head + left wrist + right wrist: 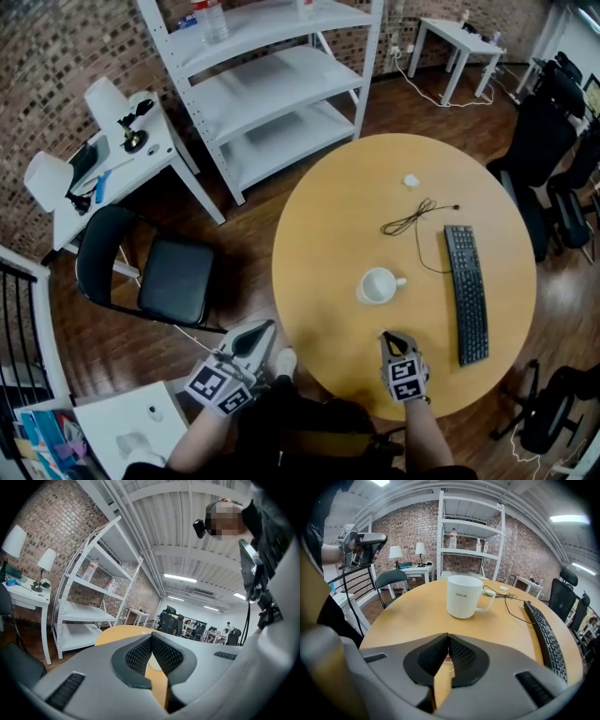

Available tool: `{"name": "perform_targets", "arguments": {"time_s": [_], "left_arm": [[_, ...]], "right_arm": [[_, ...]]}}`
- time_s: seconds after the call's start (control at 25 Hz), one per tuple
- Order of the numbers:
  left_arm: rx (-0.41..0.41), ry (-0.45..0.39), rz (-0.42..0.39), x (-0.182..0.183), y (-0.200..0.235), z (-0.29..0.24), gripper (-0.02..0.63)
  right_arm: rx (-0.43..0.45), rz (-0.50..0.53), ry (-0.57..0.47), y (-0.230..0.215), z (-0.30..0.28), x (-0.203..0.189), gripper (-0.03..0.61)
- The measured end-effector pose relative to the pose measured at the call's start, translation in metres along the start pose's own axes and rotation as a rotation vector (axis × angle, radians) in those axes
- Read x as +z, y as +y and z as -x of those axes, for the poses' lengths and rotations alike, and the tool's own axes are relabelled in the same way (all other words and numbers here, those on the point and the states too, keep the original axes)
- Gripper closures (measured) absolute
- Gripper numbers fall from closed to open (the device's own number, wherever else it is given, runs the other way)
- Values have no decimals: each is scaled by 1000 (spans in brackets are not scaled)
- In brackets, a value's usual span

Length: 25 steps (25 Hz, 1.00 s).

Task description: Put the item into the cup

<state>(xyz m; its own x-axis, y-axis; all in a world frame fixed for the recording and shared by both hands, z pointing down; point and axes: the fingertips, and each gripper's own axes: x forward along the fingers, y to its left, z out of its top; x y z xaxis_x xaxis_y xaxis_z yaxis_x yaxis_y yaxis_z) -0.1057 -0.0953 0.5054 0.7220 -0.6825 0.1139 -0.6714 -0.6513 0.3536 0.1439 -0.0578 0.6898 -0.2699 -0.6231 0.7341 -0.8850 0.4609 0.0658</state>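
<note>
Right gripper (pixel 448 638) closed, ribbed white ceramic cup (pixel 463 597)

Left gripper (pixel 265 328) and right gripper (pixel 388 337): grey shells, black ribbed jaws (2 each), black-and-white marker cubes.

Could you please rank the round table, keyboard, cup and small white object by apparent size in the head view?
Largest to smallest:
1. round table
2. keyboard
3. cup
4. small white object

brick-walled office: swivel chairs (pixel 555 120), keyboard (pixel 467 292)
</note>
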Motion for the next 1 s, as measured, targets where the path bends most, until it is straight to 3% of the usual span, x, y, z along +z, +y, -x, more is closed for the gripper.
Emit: {"name": "perform_targets", "arguments": {"time_s": [0.32, 0.56, 0.76, 1.0], "left_arm": [[-41, -37, -26, 12, -1, -10, 611], [-46, -67, -51, 23, -2, -11, 611], [-2, -117, -62, 35, 5, -3, 611], [98, -150, -17, 31, 44, 40, 611]], "right_arm": [[-62, 62, -98, -14, 32, 40, 578], [-116, 173, -207, -30, 58, 98, 578], [-146, 292, -245, -40, 55, 139, 578], [-167, 180, -234, -45, 21, 156, 578]]}}
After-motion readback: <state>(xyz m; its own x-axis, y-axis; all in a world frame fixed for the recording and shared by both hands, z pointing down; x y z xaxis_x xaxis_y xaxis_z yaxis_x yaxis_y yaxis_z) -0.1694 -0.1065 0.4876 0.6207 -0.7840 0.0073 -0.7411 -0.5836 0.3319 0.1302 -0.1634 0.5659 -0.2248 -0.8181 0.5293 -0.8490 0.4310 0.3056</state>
